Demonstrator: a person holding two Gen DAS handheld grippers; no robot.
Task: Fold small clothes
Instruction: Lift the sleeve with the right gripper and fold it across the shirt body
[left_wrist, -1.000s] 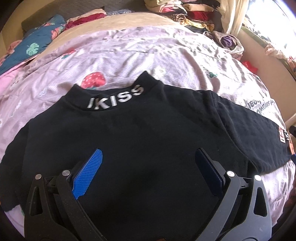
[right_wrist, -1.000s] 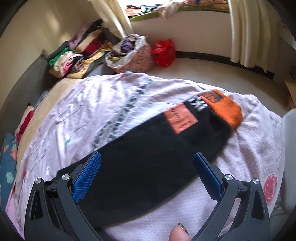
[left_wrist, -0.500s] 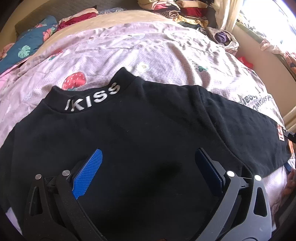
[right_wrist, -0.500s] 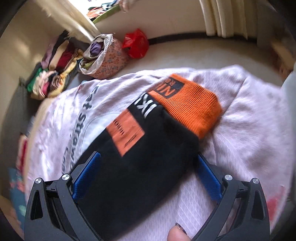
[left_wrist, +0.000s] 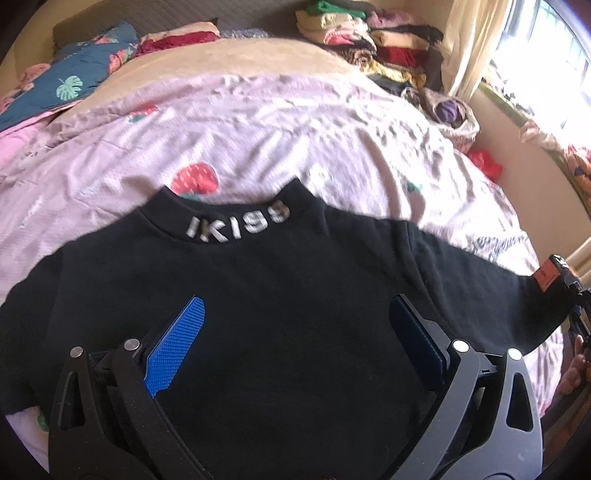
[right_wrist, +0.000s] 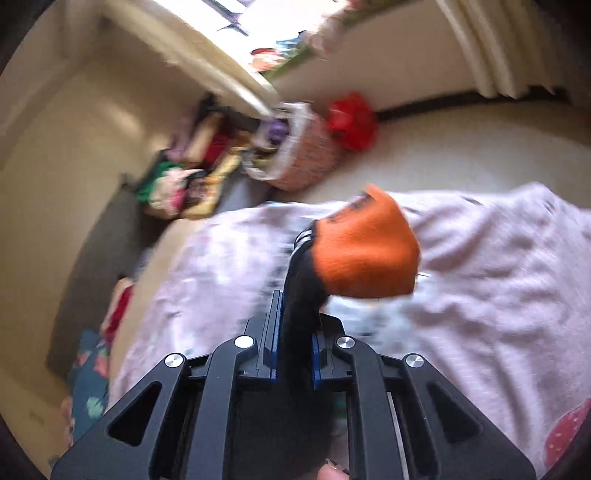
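Left wrist view: the black sweater (left_wrist: 295, 295) was spread flat on the bed (left_wrist: 258, 122) beneath the wide-open, empty left hand-held gripper (left_wrist: 295, 332), so the unpinned body could be dragged askew. Right wrist view: the right hand-held gripper (right_wrist: 295, 332), its jaws just closed, was clamped on the black sleeve (right_wrist: 299, 295) behind its orange cuff (right_wrist: 362, 251); the bunched fabric could slip out.
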